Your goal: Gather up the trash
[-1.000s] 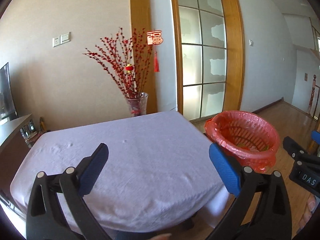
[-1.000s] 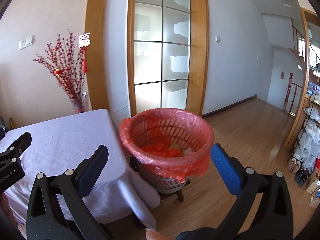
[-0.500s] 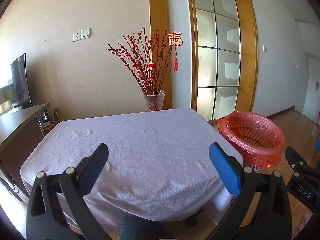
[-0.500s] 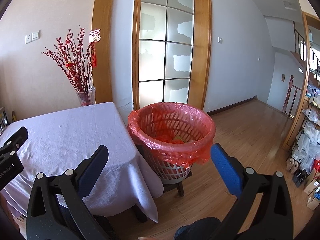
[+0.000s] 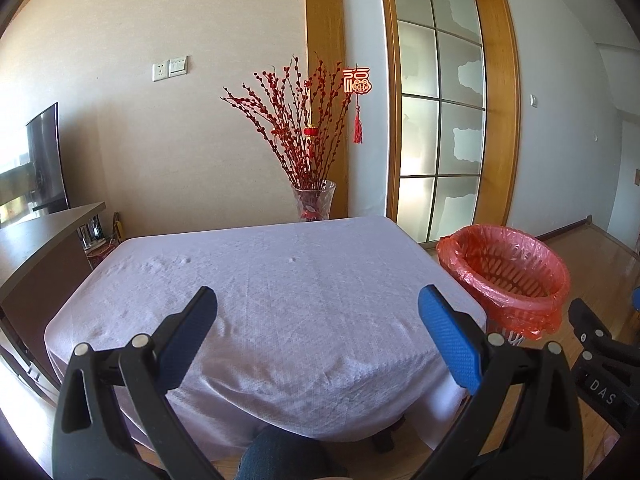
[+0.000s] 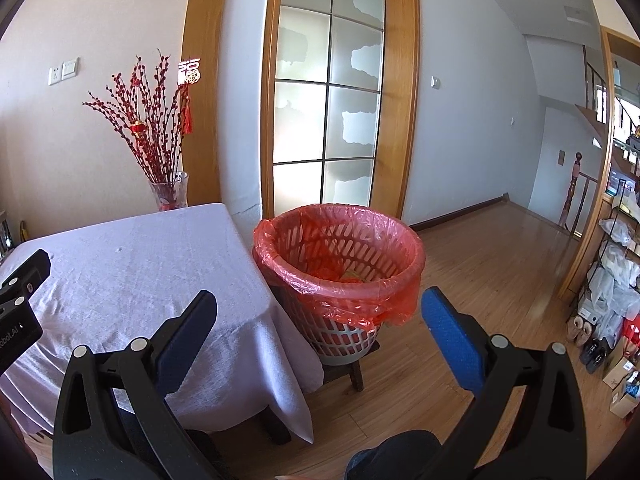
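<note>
A white plastic basket lined with a red bag (image 6: 340, 256) stands on a low stool to the right of the table; it also shows in the left wrist view (image 5: 506, 276). Some red and yellowish trash lies inside it. A table under a pale lilac cloth (image 5: 272, 292) is in front of me, also in the right wrist view (image 6: 128, 280). My left gripper (image 5: 316, 332) is open and empty before the table's near edge. My right gripper (image 6: 318, 328) is open and empty, short of the basket.
A glass vase with red branches (image 5: 312, 200) stands at the table's far edge. A dark cabinet with a TV (image 5: 40, 240) is at the left. A wood-framed glass door (image 6: 328, 112) is behind the basket. Shelves with bags and shoes (image 6: 612, 280) stand at the right.
Both grippers have pulled back and away from the table and basket, which now look smaller and farther. Both stay open and empty.
</note>
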